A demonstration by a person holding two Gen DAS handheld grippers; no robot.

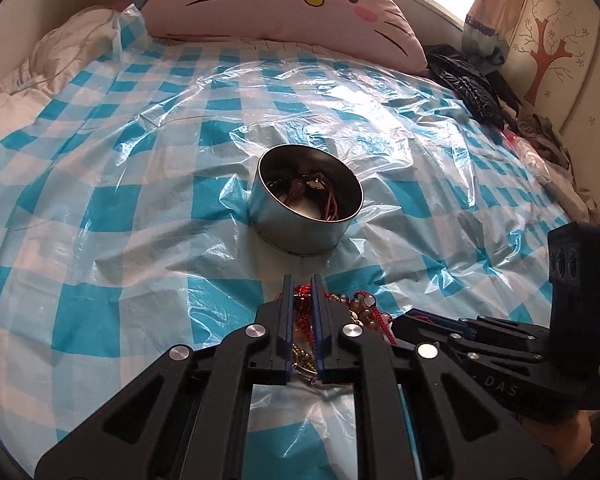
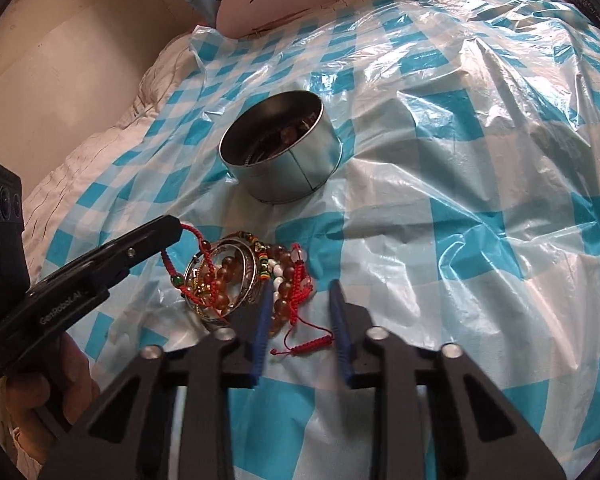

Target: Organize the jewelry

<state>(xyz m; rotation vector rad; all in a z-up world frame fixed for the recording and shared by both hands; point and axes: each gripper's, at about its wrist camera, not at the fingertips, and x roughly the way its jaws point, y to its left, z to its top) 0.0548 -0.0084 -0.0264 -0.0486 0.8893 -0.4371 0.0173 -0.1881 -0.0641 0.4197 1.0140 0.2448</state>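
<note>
Left gripper pinched on red cord bracelet (beaded pile beside it); right gripper spread over pile, tin beyond.

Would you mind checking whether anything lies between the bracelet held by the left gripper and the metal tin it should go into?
Nothing visible does. The left gripper is shut on a red braided bracelet at the edge of the jewelry pile. Between that and the round metal tin there is only bare checkered plastic sheet, and the tin's top is open.
</note>
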